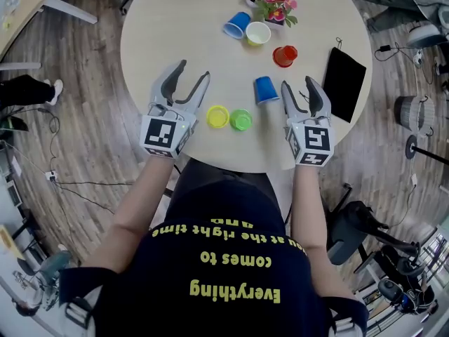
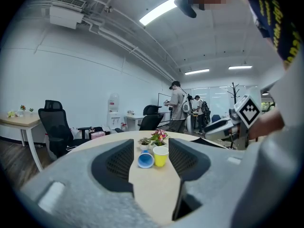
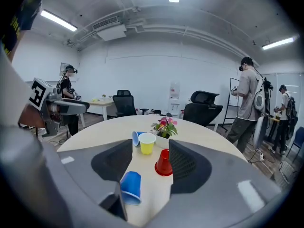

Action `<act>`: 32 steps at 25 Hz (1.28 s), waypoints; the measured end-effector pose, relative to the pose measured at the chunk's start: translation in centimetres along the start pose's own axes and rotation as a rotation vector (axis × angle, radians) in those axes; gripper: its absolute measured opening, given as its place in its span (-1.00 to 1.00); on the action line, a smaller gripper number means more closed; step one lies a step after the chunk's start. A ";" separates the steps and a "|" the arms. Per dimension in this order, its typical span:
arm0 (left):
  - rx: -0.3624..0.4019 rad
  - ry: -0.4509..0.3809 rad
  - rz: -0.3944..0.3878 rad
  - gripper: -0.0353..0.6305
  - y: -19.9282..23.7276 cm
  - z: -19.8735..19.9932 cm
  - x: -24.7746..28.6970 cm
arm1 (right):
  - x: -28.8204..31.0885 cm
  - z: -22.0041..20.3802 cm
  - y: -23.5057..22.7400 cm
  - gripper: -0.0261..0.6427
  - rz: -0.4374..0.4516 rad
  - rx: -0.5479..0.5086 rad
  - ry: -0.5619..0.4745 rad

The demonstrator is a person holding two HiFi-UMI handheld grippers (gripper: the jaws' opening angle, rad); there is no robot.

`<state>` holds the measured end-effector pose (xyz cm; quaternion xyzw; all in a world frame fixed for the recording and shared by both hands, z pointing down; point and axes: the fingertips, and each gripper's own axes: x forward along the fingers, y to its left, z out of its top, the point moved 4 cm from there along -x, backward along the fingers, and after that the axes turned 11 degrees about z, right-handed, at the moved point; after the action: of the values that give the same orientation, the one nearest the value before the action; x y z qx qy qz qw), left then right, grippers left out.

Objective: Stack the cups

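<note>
Both tongs released, nothing gripped: left tongs [image 1: 195, 69] and right tongs [image 1: 297, 82] sit over the near edge of the round, pale, matte worktop [image 1: 175, 27]. Between them are a yellow cup [image 1: 217, 116] and a green cup [image 1: 240, 119], just beside each other, smooth tapered plastic. Blue cup [image 1: 265, 89] stands mouth-down just beside the right tongs' inner jaw. Farther out, red cup [image 1: 285, 55] is mouth-down, alone. Far side: pale yellow cup [image 1: 258, 33] upright, next to a second blue cup [image 1: 236, 25] lying on its side, by a potted flower [image 1: 270, 5]. All six cups are separate.
</note>
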<state>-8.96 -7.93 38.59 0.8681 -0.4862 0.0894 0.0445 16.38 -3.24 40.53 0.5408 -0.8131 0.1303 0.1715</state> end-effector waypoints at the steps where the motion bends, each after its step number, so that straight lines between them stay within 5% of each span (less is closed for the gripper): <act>1: 0.002 0.001 -0.001 -0.18 -0.1 -0.1 0.2 | 0.1 0.0 -0.3 -0.18 -0.006 0.007 -0.003; 32: -0.015 0.097 0.028 -0.18 0.6 -2.2 4.5 | 10.7 -5.9 -7.0 -0.28 -0.015 0.095 0.149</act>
<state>-7.41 -11.59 41.61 0.8556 -0.4961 0.1285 0.0733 19.85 -12.50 50.52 0.5431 -0.7870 0.2072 0.2066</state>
